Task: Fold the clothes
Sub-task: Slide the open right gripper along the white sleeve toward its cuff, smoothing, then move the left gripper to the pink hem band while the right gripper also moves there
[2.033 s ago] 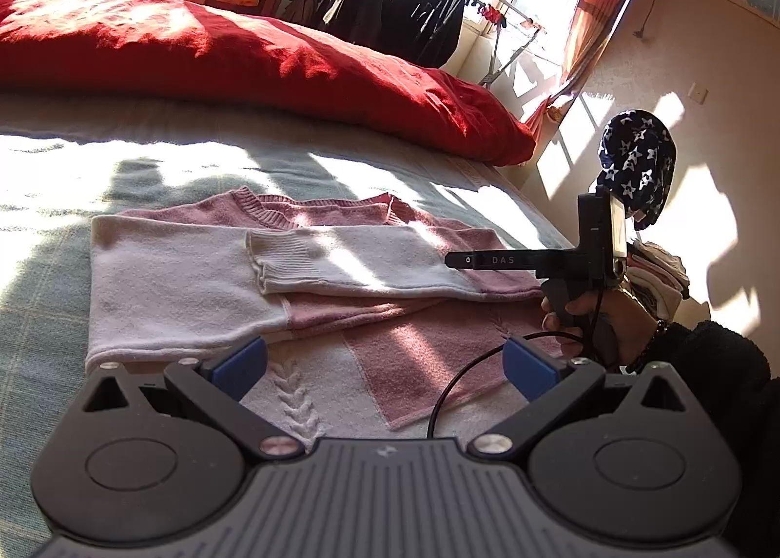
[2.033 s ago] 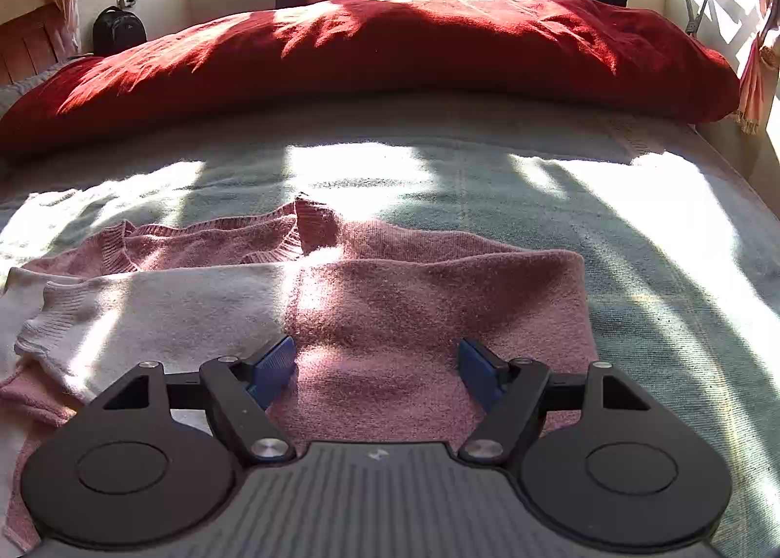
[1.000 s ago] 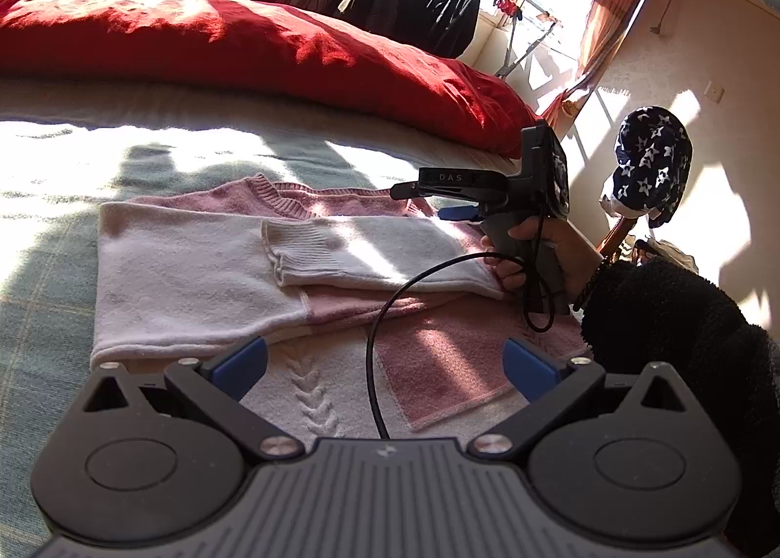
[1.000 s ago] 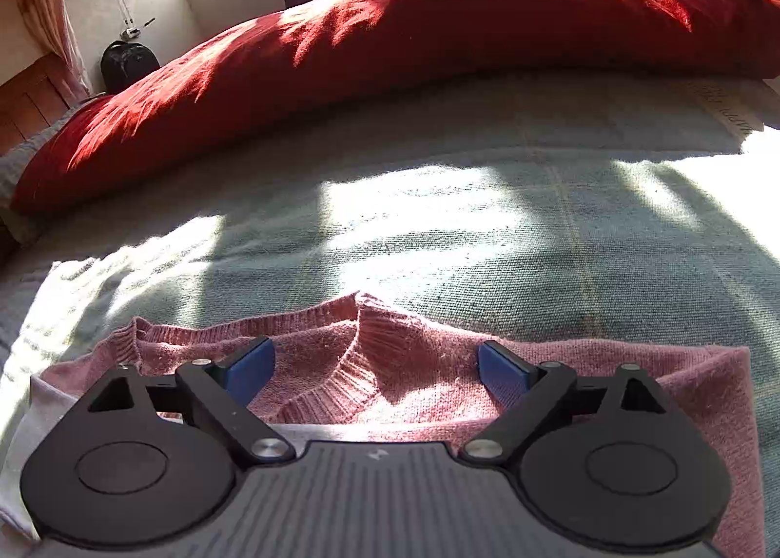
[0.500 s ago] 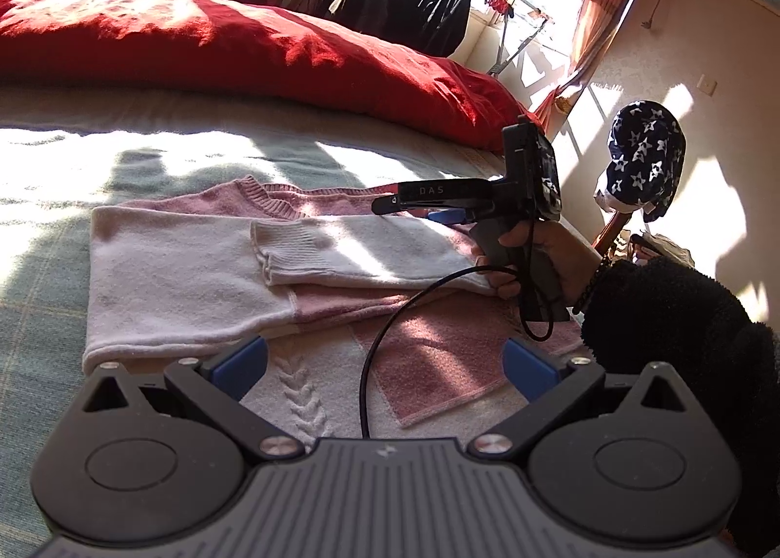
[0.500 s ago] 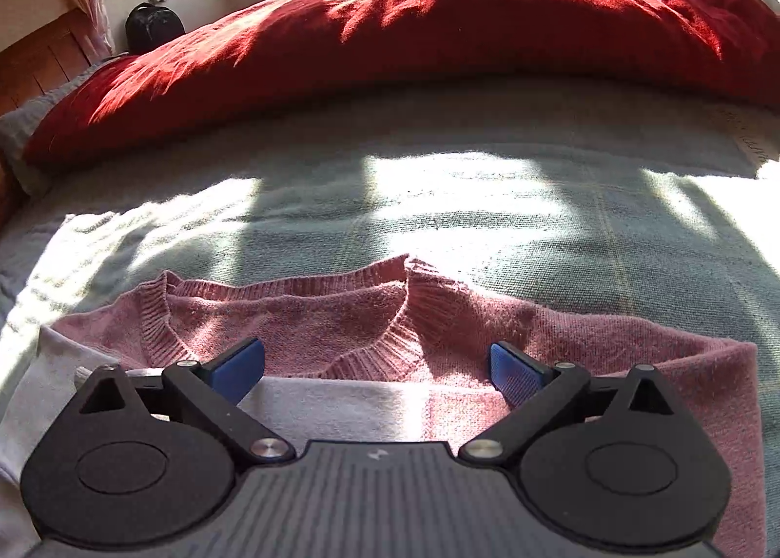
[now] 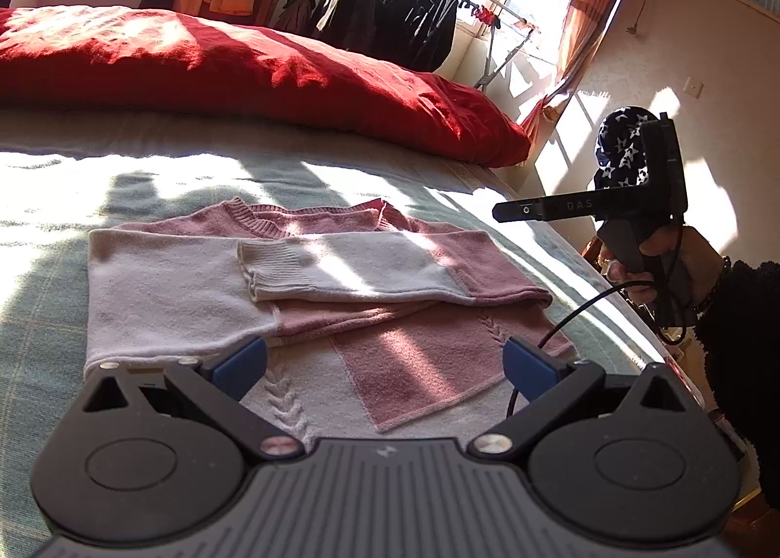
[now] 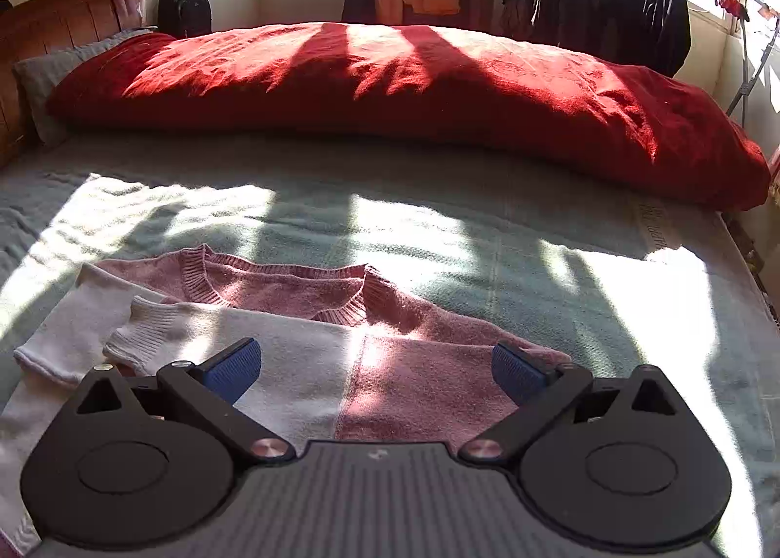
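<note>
A pink and white knit sweater [image 7: 302, 294] lies flat on the bed with both sleeves folded across its chest; it also shows in the right wrist view [image 8: 312, 353]. My left gripper [image 7: 385, 363] is open and empty, just above the sweater's lower hem. My right gripper [image 8: 375, 370] is open and empty, over the sweater's right shoulder side. In the left wrist view the right gripper [image 7: 507, 211] is held up off the bed to the right of the sweater.
A pale green blanket [image 8: 487, 241] covers the bed. A long red duvet [image 8: 414, 80] lies across the far side. A clothes rack with dark jackets [image 7: 390, 11] stands by the window. The bed's right edge [image 7: 585, 260] is near the sweater.
My right gripper has lifted off the sweater's sleeve and pulled back to the right, away from the garment. The folded sleeve stays in place. My left gripper has barely moved.
</note>
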{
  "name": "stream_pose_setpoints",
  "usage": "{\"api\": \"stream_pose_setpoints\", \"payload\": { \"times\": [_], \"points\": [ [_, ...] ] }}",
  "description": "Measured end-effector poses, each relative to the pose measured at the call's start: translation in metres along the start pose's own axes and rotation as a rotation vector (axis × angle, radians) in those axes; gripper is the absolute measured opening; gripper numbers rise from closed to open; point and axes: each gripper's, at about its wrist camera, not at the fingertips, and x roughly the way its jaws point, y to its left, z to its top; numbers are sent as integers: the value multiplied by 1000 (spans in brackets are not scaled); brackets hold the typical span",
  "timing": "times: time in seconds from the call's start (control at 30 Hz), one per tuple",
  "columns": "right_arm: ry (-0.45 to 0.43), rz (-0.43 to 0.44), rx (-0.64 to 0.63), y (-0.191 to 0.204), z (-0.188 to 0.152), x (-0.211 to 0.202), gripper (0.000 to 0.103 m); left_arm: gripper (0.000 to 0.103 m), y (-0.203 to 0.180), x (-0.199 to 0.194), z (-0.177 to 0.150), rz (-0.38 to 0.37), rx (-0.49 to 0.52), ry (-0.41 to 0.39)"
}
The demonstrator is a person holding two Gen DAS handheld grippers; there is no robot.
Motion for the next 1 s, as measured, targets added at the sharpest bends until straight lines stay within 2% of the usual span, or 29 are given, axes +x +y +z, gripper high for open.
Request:
{"api": "stream_pose_setpoints", "payload": {
  "times": [0.13, 0.27, 0.4, 0.47, 0.6, 0.7, 0.8, 0.93, 1.0],
  "points": [
    [-34, -43, -18, -19, -20, -49, 103, 102, -12, 3, -5, -7, 28, 16],
    [-52, -7, 90, -42, -28, -57, 103, 102, -19, 10, -8, -13, 52, 35],
    [-65, 50, 192, -49, -26, -27, 103, 102, -19, 17, -8, -28, 51, 46],
    [-46, 64, 224, -49, -26, 2, 103, 102, -17, 21, -8, -23, 47, 55],
    [53, 34, 292, -52, -40, 62, 103, 102, -9, 27, -7, -12, 26, 70],
    [106, -6, 295, -54, -60, 82, 103, 102, -4, 30, -6, -12, 6, 73],
    [96, -20, 298, -57, -69, 70, 103, 102, -5, 32, -7, 7, 11, 85],
    [82, 60, 349, -55, -71, 21, 103, 102, -15, 29, -10, 46, 49, 100],
    [65, 91, 298, -45, -76, -15, 103, 102, -23, 27, -11, 64, 70, 110]
  ]
}}
